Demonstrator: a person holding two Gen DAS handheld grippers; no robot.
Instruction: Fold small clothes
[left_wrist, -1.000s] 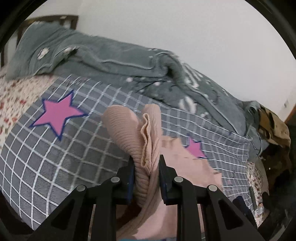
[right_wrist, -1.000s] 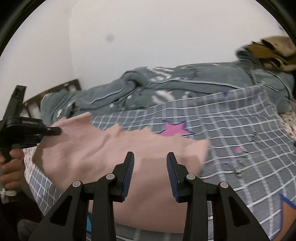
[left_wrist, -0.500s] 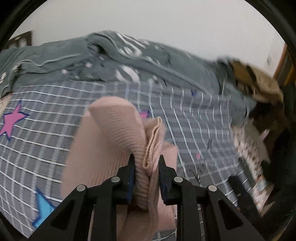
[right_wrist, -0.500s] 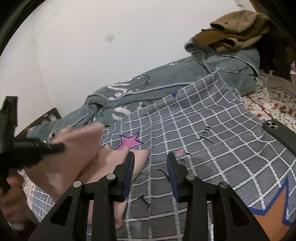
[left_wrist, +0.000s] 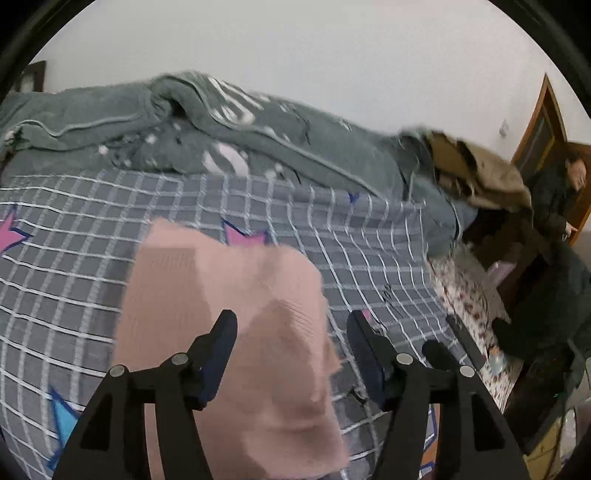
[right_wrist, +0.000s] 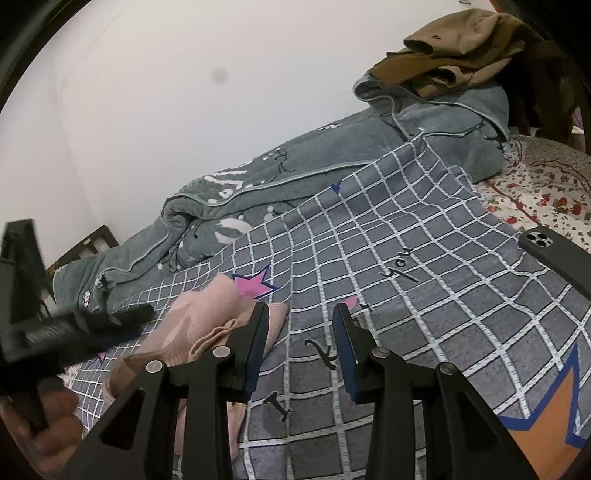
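A grey checked bedsheet (left_wrist: 369, 266) with white grid lines covers the bed and fills most of both views; it carries pink stars (right_wrist: 255, 284), a blue star at 7 o'clock in the left wrist view, and an orange star edged in blue (right_wrist: 546, 417) at 4 o'clock in the right wrist view. Black handwritten-style letters are printed on it: a word that looks like "you" (right_wrist: 400, 264) can be made out, and the loose letters nearer the right gripper are too distorted to read. Behind the sheet, from 9 to 1 o'clock, lies a rumpled grey-green quilt (left_wrist: 258, 140) with white markings and pale piping. A brown garment (right_wrist: 454, 48) is heaped on the quilt's far end at 1 o'clock. A floral sheet (right_wrist: 535, 195) shows at 3 o'clock.

The pink ribbed knit garment (left_wrist: 221, 295) lies on the checked sheet, blurred in the left wrist view, spreading from the centre down to 6 o'clock. In the right wrist view it sits bunched at 8 o'clock, just beside the left finger of the right gripper.

The left gripper (left_wrist: 291, 350) has its jaws wide apart, the garment below and between them, nothing clamped. The right gripper (right_wrist: 299, 343) hangs over bare sheet with its jaws apart, holding nothing.

A black-cased phone (right_wrist: 554, 254) with a triple camera lies at 3 o'clock.
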